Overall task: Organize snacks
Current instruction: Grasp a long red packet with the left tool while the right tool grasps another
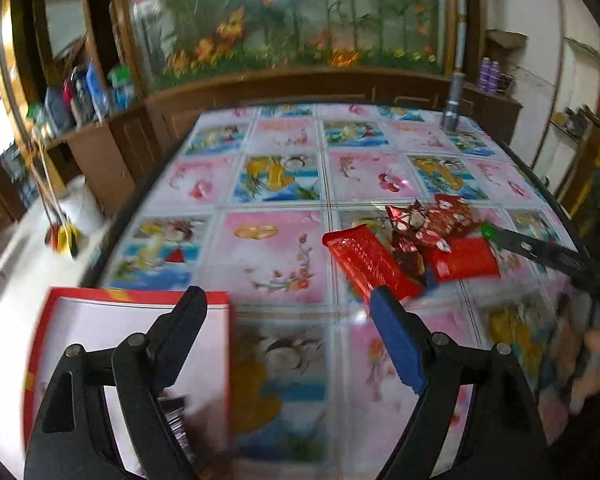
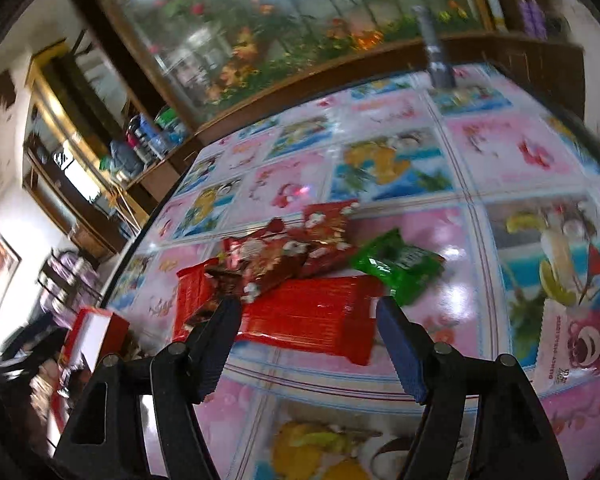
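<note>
A pile of snack packs lies on the patterned table: a long red pack [image 1: 370, 264], a second red pack [image 1: 462, 258] and dark red patterned packs [image 1: 432, 220]. In the right wrist view the pile shows a big red pack [image 2: 312, 320], patterned packs [image 2: 284, 256] and a green pack [image 2: 400, 268]. A red box with a white inside [image 1: 132, 356] sits at the table's near left; it also shows in the right wrist view [image 2: 96, 336]. My left gripper [image 1: 290, 300] is open and empty, between box and pile. My right gripper [image 2: 306, 312] is open, just before the big red pack; it also shows in the left wrist view [image 1: 488, 234].
A pink bear-print pack [image 2: 580, 344] lies at the table's right. A grey cylinder [image 1: 452, 108] stands at the table's far edge. Wooden cabinets with bottles [image 1: 88, 96] line the left wall. The table edge [image 1: 132, 216] runs along the left.
</note>
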Available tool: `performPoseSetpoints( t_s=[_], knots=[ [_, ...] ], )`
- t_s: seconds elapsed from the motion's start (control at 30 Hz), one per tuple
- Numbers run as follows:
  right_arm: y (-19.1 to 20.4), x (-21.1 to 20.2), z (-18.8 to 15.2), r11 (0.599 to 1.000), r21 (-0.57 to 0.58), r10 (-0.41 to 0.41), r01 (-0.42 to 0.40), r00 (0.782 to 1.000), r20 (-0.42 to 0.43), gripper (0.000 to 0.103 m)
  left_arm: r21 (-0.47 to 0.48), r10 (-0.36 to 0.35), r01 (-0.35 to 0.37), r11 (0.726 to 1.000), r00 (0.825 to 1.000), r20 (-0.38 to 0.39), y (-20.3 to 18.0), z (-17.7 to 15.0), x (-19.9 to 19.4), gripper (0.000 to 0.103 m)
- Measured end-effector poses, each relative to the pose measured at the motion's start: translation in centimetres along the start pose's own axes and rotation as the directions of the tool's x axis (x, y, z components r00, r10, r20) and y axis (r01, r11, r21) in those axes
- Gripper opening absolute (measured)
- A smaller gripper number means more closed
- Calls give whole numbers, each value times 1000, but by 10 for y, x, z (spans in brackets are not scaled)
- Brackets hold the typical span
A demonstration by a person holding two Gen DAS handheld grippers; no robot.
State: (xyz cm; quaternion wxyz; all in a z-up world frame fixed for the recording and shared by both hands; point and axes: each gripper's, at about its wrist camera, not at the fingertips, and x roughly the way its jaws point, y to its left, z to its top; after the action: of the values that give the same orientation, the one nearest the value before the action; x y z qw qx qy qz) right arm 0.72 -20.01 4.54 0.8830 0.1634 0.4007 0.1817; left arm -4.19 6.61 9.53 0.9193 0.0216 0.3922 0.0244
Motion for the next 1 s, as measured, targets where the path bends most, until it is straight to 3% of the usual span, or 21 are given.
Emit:
performPoseSetpoints(
  t_s=[0.2,0.3,0.5,0.63,0.8,0.9,1.0],
  knots=[
    [-19,-2,13,1000,-25,-10,11,999,35,73,-79,35,-44,996,994,-107,-25,13,54,84],
    [-21,7,19,999,-23,47,-47,999,12,72,-71,84,-93,993,989,-120,-36,20,75,84],
    [6,43,32,972,-177,128,-155,980,-154,73,-89,113,-131,987,975,-190,-47,32,111,84],
    [22,65,29,945,-290,93,-153,973,-211,75,-83,134,-155,984,967,-218,-50,35,126,85],
    [25,71,13,918,-358,71,-169,960,-272,76,-83,132,-149,985,973,-187,-55,39,132,87],
    [29,68,7,901,-385,78,-201,946,-314,76,-10,133,-136,991,978,-158,-63,40,131,87],
    [39,68,-2,875,-462,-7,-143,951,-308,71,47,117,-111,993,981,-157,-69,37,128,87]
  ],
)
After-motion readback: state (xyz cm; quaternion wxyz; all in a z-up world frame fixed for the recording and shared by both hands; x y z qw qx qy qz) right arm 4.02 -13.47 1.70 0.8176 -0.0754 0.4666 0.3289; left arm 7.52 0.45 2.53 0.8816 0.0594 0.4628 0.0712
